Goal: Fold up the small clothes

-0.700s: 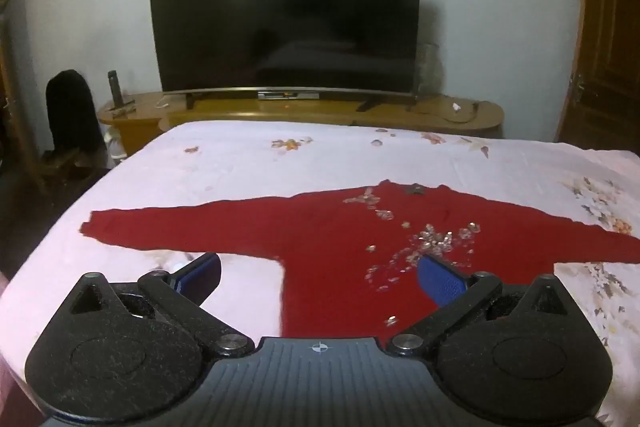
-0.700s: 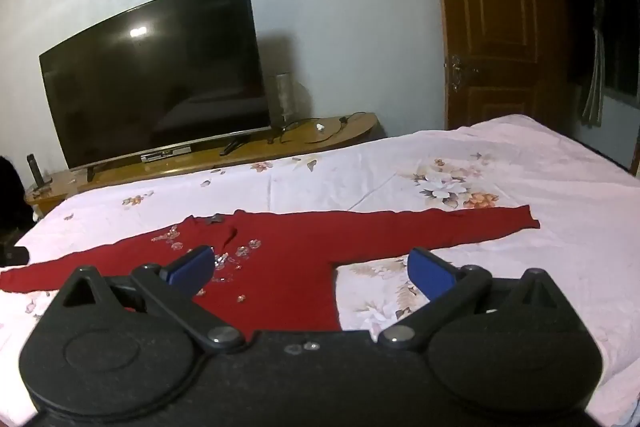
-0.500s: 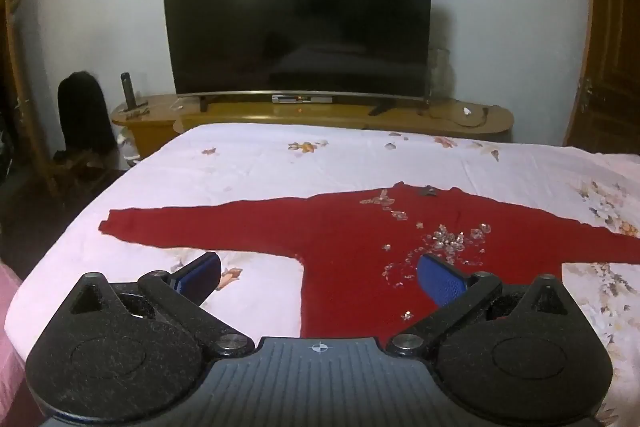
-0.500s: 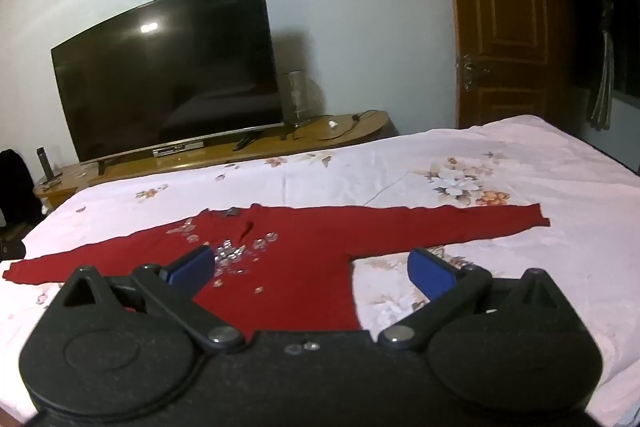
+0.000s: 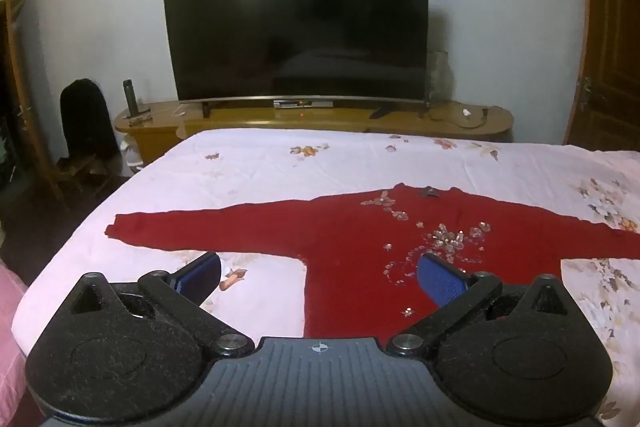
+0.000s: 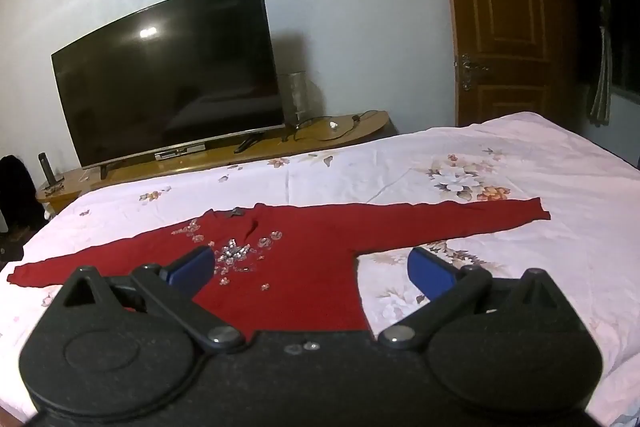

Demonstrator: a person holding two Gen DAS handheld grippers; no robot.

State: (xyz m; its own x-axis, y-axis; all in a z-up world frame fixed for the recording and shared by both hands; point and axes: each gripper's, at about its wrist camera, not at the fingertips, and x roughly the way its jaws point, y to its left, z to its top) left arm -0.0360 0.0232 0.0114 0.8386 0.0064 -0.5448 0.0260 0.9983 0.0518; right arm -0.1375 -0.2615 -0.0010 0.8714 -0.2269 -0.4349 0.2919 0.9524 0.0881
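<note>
Your left gripper (image 5: 320,273) and right gripper (image 6: 310,267) both gaped wide, holding nothing, low in their frames. Just beyond, mid-frame, the red sweater (image 5: 352,243) lay spread flat, sleeves outstretched, on the floral bedsheet (image 6: 520,163).

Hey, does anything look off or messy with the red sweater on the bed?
Nothing stands out. The red sweater lies flat on the floral bedsheet, both sleeves spread out sideways, unfolded. One small crease shows near the neckline.
</note>
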